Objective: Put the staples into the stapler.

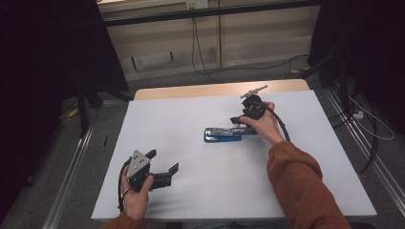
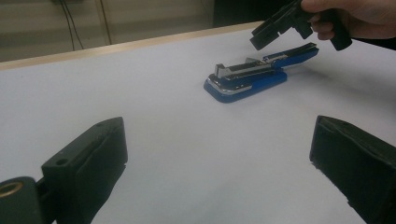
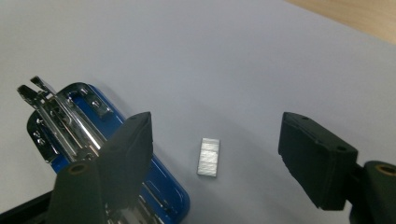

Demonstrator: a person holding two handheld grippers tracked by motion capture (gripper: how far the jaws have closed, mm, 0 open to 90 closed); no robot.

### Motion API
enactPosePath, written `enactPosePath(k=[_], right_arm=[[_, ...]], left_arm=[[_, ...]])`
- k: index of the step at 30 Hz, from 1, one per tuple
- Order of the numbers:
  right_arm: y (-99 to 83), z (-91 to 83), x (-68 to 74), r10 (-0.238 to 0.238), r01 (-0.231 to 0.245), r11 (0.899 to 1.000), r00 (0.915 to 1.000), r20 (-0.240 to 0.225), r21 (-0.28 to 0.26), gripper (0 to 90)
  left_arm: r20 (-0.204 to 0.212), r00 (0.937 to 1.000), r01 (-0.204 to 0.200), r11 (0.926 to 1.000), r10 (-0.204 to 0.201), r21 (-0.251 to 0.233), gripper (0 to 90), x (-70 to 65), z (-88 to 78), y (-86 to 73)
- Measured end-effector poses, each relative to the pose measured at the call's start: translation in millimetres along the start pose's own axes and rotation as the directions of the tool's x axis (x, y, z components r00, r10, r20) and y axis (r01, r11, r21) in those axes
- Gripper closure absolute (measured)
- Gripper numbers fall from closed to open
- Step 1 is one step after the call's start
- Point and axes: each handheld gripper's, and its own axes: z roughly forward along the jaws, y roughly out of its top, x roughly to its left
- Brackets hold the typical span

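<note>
Black jaws of the right gripper stand apart over the white table, gripping nothing; a small block of staples lies flat between them, just beside the opened blue stapler.

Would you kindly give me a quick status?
Left gripper open, idle. Right gripper open over staple strip. Blue stapler lies open beside it. Nothing in the way.
</note>
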Motion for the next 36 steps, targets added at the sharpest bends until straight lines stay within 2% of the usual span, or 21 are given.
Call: enactPosePath(k=[3,6,11,15,19,22,31,33,36], right_arm=[[3.2,1.4,-0.1,-0.010,0.010,1.000,0.9999,0.009,0.017,31.9],[4.2,3.7,-0.6,-0.023,0.022,0.998,0.9996,0.018,0.062,38.2],[5.7,6.8,-2.2,-0.034,0.033,0.993,0.9994,0.001,0.116,46.8],[10.0,7.7,0.7,-0.052,0.053,0.988,0.9986,-0.013,0.148,57.1],[9.5,10.6,1.1,-0.059,0.060,0.982,0.9982,-0.013,0.178,60.4],[8.3,12.0,0.5,-0.060,0.062,0.980,0.9980,-0.019,0.189,64.9],[7.2,14.0,0.5,-0.068,0.071,0.976,0.9975,-0.022,0.206,69.9],[7.3,14.8,1.3,-0.077,0.080,0.975,0.9967,-0.026,0.206,73.8],[7.4,15.9,2.7,-0.082,0.085,0.973,0.9964,-0.023,0.213,74.1]], left_arm=[[0.004,0.9999,-0.012,0.9999,0.012,0.001,4.3,-0.2,-0.3,0.4],[0.004,1.0000,-0.004,1.0000,0.004,-0.001,4.3,-0.4,0.4,-0.1],[-0.003,0.9997,-0.024,0.9996,0.024,0.015,4.2,-1.7,0.3,0.3],[0.004,0.9998,-0.021,0.9994,0.021,0.026,4.1,-2.2,2.4,-0.7],[0.003,0.9998,-0.020,0.9993,0.020,0.032,4.0,-1.2,2.3,-1.0],[-0.002,0.9997,-0.025,0.9991,0.025,0.035,4.1,-1.8,2.5,-0.8],[-0.003,0.9998,-0.018,0.9991,0.018,0.039,4.1,-1.0,3.0,-1.5],[-0.004,0.9998,-0.019,0.9988,0.020,0.044,4.1,-0.9,3.3,-2.1],[-0.006,0.9999,-0.014,0.9989,0.015,0.045,4.1,0.1,3.7,-2.4]])
